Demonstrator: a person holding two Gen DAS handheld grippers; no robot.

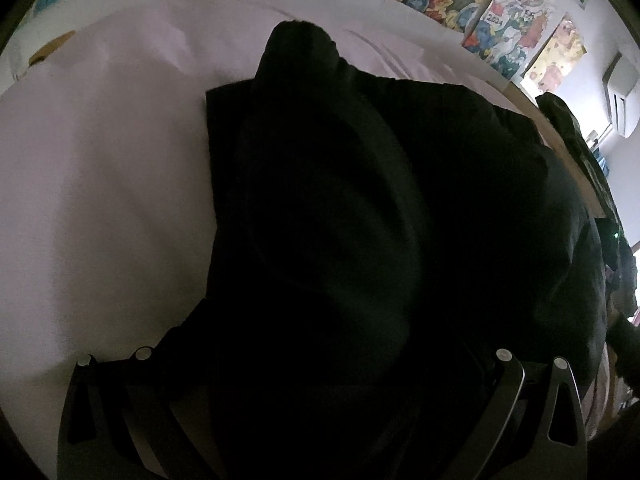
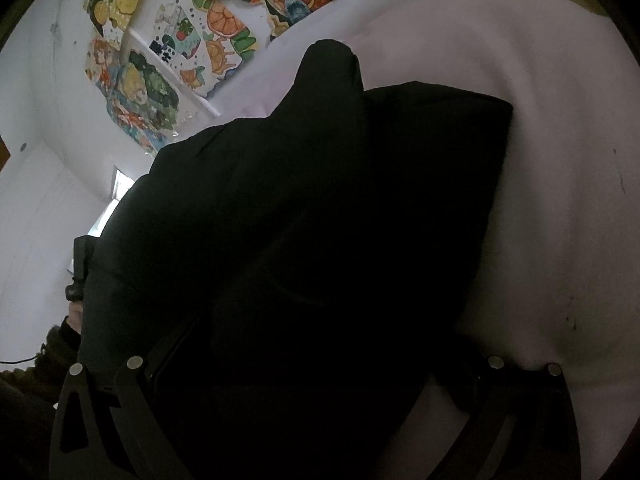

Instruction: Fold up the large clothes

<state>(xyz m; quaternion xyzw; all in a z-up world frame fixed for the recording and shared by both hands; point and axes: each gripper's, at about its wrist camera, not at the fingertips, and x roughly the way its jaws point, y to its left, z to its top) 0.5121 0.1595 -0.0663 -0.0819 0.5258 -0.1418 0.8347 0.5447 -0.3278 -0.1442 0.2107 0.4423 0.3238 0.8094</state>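
Overhead, painted pictures (image 2: pixel 160 92) flank the pale sheet (image 1: pixel 100 200).

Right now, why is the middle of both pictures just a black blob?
Left wrist view: the black garment is underexposed, its folds barely readable, while the pale sheet stays bright. Right wrist view: same dark mass; the fisheye bends the wall drawings and darkens the corners.

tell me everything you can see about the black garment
The black garment is a large, dark, matte piece of soft-looking cloth, bunched and partly lifted over a pale sheet. One narrow end pokes up toward the wall. Its near edge drapes over both grippers' fingers, hiding their tips. Details such as seams are too dark to tell.
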